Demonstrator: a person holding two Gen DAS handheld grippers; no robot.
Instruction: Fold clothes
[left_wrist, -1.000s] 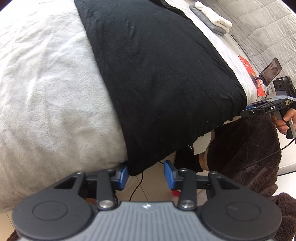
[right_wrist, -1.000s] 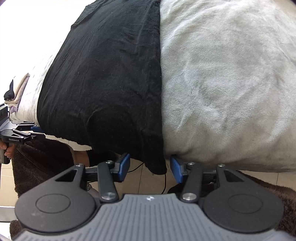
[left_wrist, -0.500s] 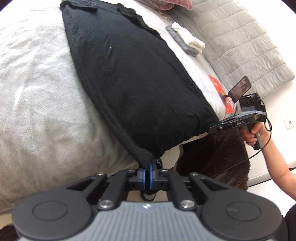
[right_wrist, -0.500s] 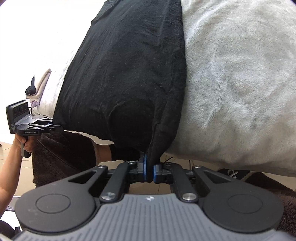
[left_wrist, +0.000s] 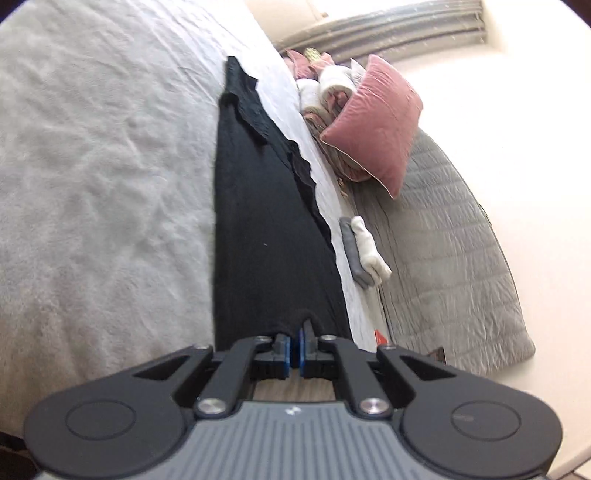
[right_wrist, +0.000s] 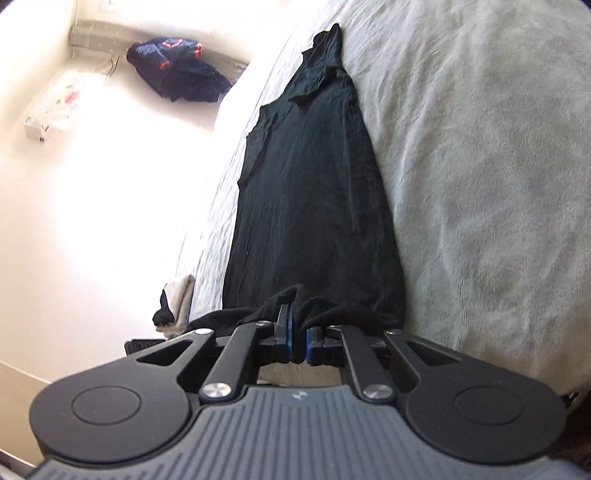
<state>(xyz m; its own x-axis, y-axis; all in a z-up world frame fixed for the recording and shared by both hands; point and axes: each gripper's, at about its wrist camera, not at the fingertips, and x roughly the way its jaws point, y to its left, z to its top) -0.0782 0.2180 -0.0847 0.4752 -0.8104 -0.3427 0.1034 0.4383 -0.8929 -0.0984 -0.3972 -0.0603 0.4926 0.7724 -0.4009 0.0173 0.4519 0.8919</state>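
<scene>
Left wrist view: grey blanket (left_wrist: 92, 184) fills the left, black garment (left_wrist: 266, 229) runs lengthwise away over the bed, then folded grey and white socks (left_wrist: 364, 253), a pink cushion (left_wrist: 373, 122) and a quilted grey cover (left_wrist: 443, 258) further right. Left gripper (left_wrist: 294, 349) is clamped on the garment's near hem — pads pressed together, cloth pinched between them.

Right wrist view: dark blue clothing (right_wrist: 177, 70) lies off in the far left corner, a small white-and-black item (right_wrist: 177, 302) sits at the bed edge, the same black garment (right_wrist: 314, 206) stretches away up the middle, blanket (right_wrist: 480, 184) on the right. Right gripper (right_wrist: 298, 345) is likewise pinching a bunched bit of the near hem, jaws nearly closed around fabric.

Step in hand, by my read: both near corners gripped, hem lifted at the bed's near edge — likely a lengthwise fold. Next move calls for carrying both corners forward together, level, towards the far end, keeping the edge taut so layers align.
</scene>
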